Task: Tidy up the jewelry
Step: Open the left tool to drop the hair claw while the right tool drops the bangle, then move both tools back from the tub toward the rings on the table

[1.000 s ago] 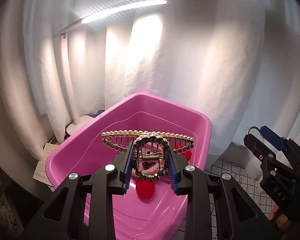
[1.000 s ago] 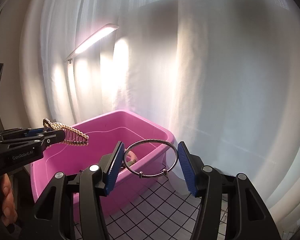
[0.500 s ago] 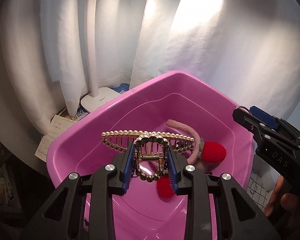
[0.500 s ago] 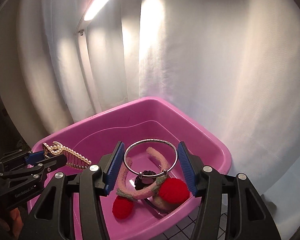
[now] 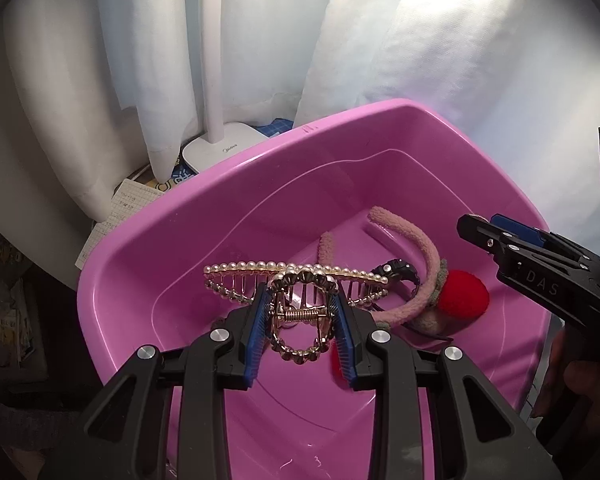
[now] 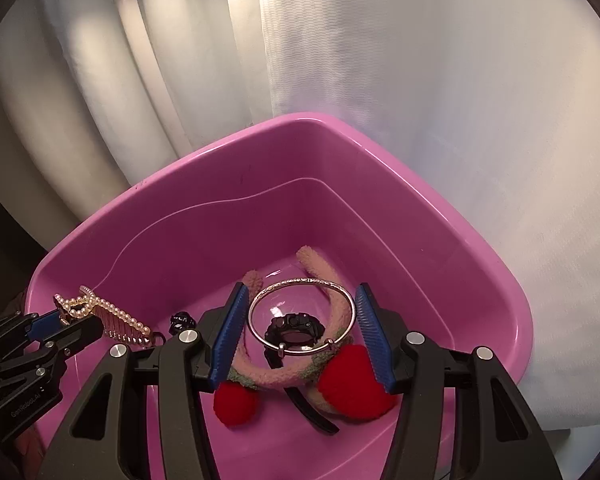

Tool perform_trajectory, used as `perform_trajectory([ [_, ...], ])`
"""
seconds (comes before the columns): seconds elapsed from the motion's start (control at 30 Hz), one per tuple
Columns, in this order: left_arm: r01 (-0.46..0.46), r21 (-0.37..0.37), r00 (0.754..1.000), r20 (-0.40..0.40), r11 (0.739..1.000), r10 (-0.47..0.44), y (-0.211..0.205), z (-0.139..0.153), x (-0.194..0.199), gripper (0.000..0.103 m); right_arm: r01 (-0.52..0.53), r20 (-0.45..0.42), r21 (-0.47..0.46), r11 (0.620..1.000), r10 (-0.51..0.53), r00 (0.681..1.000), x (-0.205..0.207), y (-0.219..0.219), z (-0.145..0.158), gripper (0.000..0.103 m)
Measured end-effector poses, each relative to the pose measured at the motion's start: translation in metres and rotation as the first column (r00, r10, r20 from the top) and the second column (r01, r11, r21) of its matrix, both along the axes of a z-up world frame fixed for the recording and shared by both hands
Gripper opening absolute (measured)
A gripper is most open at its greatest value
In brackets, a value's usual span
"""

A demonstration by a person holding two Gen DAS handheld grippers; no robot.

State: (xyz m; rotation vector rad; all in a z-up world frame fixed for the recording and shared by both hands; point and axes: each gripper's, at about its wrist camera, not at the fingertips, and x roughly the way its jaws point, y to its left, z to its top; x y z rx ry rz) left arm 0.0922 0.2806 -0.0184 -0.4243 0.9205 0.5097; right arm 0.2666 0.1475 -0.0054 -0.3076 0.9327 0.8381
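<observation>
My left gripper (image 5: 302,332) is shut on a gold pearl hair claw (image 5: 296,280), held over the pink tub (image 5: 228,184). From the right wrist view the same claw (image 6: 112,318) shows at the left, in the left gripper (image 6: 60,326). My right gripper (image 6: 302,330) is shut on a silver bangle (image 6: 300,316), also above the pink tub (image 6: 480,248). On the tub floor lie a fuzzy pink headband with red pompoms (image 6: 356,392) and a black watch (image 6: 296,326). The right gripper (image 5: 496,234) juts in at the right of the left wrist view.
White curtains (image 6: 420,80) hang close behind the tub. A white desk lamp base (image 5: 224,148) and some papers (image 5: 124,208) sit beyond the tub's far left rim. A person's hand (image 5: 568,376) holds the right gripper's handle.
Both grippers have tipped downward and moved over the tub with their items still held. The tub floor with the headband and watch has come into full view; the lamp bar has left the frame.
</observation>
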Motion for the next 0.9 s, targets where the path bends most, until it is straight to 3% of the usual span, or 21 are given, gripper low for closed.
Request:
perform_trajectory([
  [0.27, 0.005, -0.005, 0.999, -0.052, 1.000, -0.005, 0.001, -0.005, 0.006, 0.032, 0.043, -0.094, -0.026, 0.999, -0.045, 0.995, 0.015, 0.004, -0.010, 0.058],
  [0.3, 0.004, 0.003, 0.999, -0.054, 1.000, -0.003, 0.000, -0.004, 0.006, 0.038, 0.052, -0.099, -0.024, 0.998, -0.054, 0.994, 0.016, 0.003, -0.011, 0.062],
  [0.33, 0.003, 0.015, 0.998, -0.059, 1.000, -0.003, 0.000, -0.003, 0.006, 0.053, 0.062, -0.101, -0.023, 0.998, -0.064, 0.993, 0.018, 0.002, -0.011, 0.063],
  [0.4, 0.008, 0.030, 0.999, -0.050, 1.000, -0.006, -0.002, 0.000, 0.006, 0.071, 0.069, -0.104, -0.020, 0.997, -0.071, 0.992, 0.022, 0.003, -0.012, 0.063],
  [0.9, 0.004, 0.030, 0.999, -0.045, 1.000, -0.002, -0.004, 0.006, -0.002, 0.082, 0.060, -0.049, -0.046, 0.997, -0.062, 0.997, 0.009, 0.001, -0.006, 0.063],
])
